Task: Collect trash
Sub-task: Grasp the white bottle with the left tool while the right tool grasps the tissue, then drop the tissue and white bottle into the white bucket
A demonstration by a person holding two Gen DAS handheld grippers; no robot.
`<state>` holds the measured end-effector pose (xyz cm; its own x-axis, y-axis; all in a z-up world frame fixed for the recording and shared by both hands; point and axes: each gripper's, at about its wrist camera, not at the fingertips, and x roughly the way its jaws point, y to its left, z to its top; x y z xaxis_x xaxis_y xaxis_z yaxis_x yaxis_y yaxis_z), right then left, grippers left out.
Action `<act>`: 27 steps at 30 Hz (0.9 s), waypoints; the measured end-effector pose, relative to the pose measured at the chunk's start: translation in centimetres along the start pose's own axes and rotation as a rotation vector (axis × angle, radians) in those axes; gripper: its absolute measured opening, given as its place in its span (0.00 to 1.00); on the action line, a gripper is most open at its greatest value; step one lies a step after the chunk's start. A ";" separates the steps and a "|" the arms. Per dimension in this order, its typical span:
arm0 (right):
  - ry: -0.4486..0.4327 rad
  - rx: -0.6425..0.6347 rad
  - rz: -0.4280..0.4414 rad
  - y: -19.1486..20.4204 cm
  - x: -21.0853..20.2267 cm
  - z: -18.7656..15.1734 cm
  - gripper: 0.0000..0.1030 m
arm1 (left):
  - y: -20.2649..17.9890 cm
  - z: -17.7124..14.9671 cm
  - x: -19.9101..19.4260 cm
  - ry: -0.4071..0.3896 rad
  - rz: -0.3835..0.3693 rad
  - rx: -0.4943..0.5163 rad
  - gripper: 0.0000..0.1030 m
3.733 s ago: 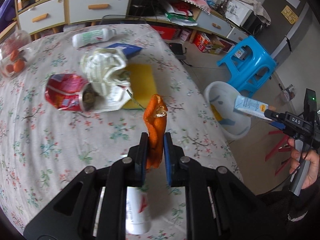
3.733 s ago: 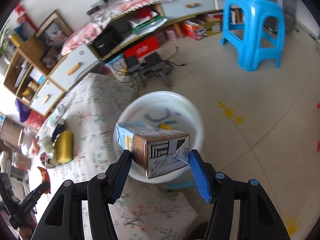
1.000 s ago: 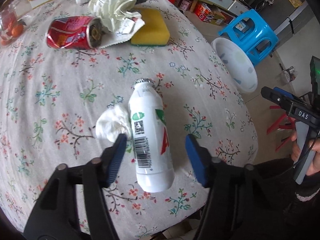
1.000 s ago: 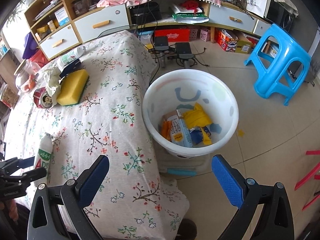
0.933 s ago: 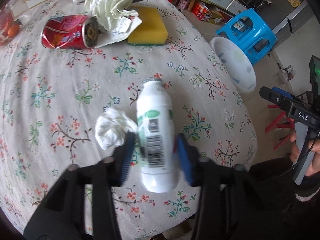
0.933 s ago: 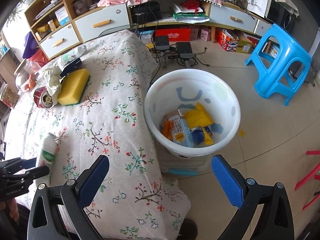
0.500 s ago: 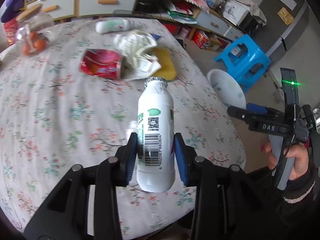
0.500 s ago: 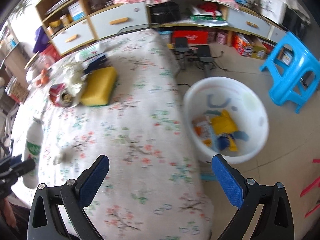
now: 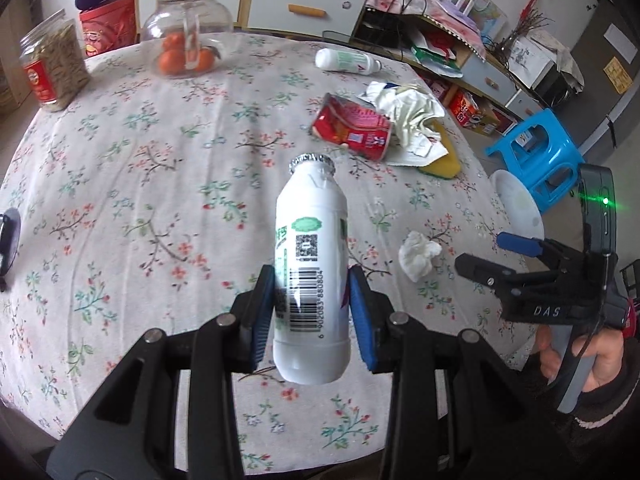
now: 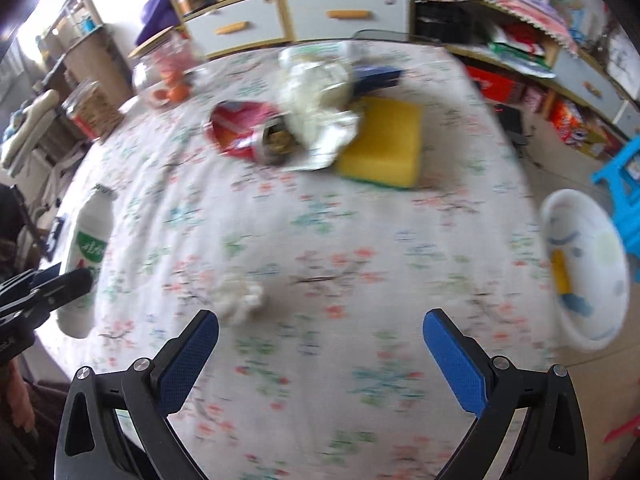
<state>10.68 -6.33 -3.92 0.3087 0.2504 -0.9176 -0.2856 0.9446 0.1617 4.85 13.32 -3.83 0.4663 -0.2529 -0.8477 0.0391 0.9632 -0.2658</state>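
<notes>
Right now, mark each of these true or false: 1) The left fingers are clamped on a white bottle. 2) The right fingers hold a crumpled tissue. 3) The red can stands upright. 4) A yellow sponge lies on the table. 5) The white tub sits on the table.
1) True: the left gripper grips the white bottle, lifted off the cloth.
2) False: the right gripper is open and empty; the crumpled tissue lies on the table.
3) False: the red can lies on its side.
4) True: the yellow sponge lies beside the crumpled paper.
5) False: the white tub is on the floor beside the table.
</notes>
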 end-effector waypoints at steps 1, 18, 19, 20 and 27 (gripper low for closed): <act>0.009 -0.006 0.013 0.6 0.6 -0.2 1.00 | 0.3 0.0 0.0 0.000 0.001 -0.004 0.37; -0.052 -0.174 -0.073 5.6 3.9 -0.9 0.52 | 2.1 -0.9 -0.8 0.012 -0.005 -0.026 0.37; -0.057 -0.171 -0.066 5.6 3.9 -0.8 0.48 | 2.1 -0.8 -0.8 0.012 -0.005 -0.024 0.37; -0.060 -0.169 -0.060 4.9 3.5 -0.7 0.39 | 2.0 -0.8 -0.8 0.011 -0.006 -0.022 0.37; -0.093 -0.161 -0.044 4.0 1.8 -0.6 0.28 | 1.3 -0.6 -0.9 0.004 -0.008 -0.011 0.37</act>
<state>9.53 -2.23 -5.10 0.4049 0.2349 -0.8837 -0.4088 0.9110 0.0549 3.90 14.76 -3.67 0.4625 -0.2608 -0.8474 0.0329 0.9602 -0.2775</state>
